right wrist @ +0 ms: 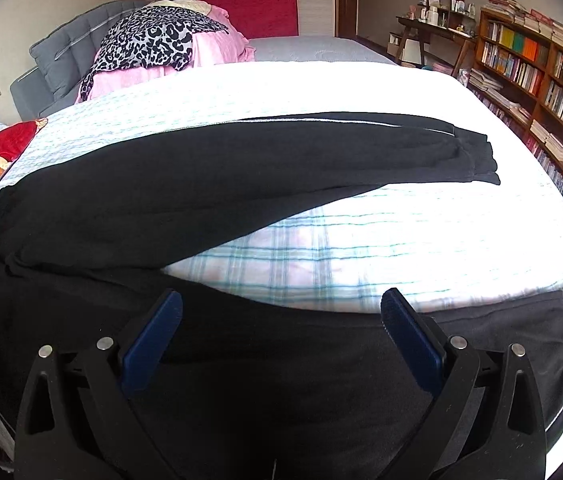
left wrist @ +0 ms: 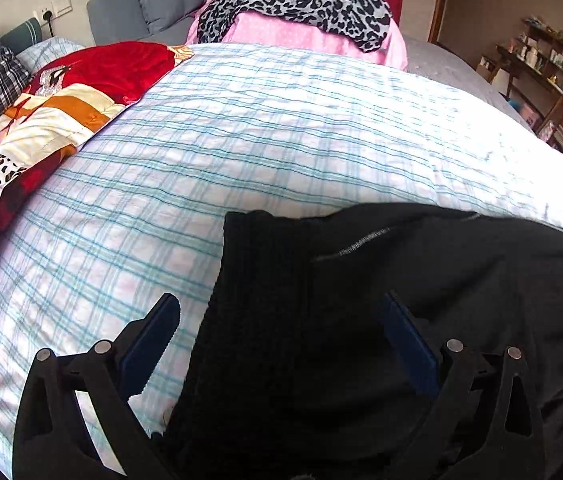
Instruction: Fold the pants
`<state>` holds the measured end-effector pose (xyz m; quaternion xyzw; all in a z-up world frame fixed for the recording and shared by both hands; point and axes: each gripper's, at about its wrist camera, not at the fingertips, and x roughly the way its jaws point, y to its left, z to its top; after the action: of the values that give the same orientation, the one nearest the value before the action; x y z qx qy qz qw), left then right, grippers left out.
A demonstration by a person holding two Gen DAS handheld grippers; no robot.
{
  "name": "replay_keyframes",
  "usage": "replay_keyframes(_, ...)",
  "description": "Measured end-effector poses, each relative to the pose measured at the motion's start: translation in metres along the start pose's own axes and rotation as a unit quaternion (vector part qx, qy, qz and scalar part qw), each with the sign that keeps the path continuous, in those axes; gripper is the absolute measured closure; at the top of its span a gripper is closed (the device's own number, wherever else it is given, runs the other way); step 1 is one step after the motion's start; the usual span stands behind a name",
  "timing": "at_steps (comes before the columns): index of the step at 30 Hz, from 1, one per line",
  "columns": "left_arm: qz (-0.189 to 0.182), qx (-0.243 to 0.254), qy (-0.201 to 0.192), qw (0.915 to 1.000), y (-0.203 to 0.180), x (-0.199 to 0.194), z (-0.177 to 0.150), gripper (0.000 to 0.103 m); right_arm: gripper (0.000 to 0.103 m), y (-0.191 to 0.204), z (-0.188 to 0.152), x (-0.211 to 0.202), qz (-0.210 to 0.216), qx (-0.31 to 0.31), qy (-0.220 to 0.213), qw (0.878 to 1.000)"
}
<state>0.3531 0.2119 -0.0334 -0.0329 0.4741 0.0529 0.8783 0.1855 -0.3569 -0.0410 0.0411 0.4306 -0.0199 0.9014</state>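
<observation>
Black fabric fills the space under both your tools: the pants (right wrist: 209,184) lie spread on the checked bedspread (right wrist: 361,248), their two legs apart in a V. One leg runs ahead of your right tool (right wrist: 281,320) toward the far side of the bed, ending at its cuff (right wrist: 481,164); the other lies across just beneath that tool's fingers. Your right tool stands wide, gripping nothing, and it hangs over the near leg, likely so you can pinch it and bring it onto the far one. Your left tool (left wrist: 279,318) is equally wide; its right finger is over the ribbed waistband (left wrist: 265,264) and its left finger over bare bedspread, so the waist edge sits between them, ready for a grip. Beyond the pants, a leopard-print cloth (right wrist: 149,40) sits well clear.
</observation>
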Motion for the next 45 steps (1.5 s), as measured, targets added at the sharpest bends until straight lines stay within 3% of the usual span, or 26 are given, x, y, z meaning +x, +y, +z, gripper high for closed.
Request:
replay_keyframes(5,0.005,-0.002,0.004,1.0,0.008,0.024,0.015,0.005,0.002,-0.008,0.018,0.011,-0.003,0.004,-0.006,1.0)
replay_keyframes(11,-0.034,-0.019,0.039,0.9985,0.011,0.052,0.023,0.023,0.002,-0.03,0.042,0.025,-0.019,0.029,-0.02,0.999)
replay_keyframes(17,-0.03,-0.004,0.035,0.9989,0.003,0.056,0.017,0.029,0.002,-0.094,0.074,0.039,-0.054,0.094,-0.04,0.993)
replay_keyframes(22,-0.025,0.0,0.025,0.9994,-0.001,0.051,0.015,0.043,0.002,-0.15,0.096,0.051,-0.116,0.129,-0.049,0.984)
replay_keyframes(25,-0.024,0.006,0.017,0.9995,-0.004,0.047,0.013,0.049,0.002,-0.18,0.107,0.061,-0.129,0.147,-0.047,0.98)
replay_keyframes(31,-0.028,0.005,0.007,0.9996,-0.006,0.042,0.013,0.052,0.002,-0.238,0.141,0.089,-0.115,0.201,-0.039,0.972)
replay_keyframes(37,-0.021,0.005,0.005,0.9998,-0.008,0.046,0.011,0.052,0.002,-0.28,0.179,0.128,-0.136,0.229,-0.017,0.964)
replay_keyframes(45,-0.007,0.006,0.005,0.9999,-0.012,0.052,0.013,0.051,0.004,-0.299,0.18,0.165,-0.135,0.263,0.003,0.955)
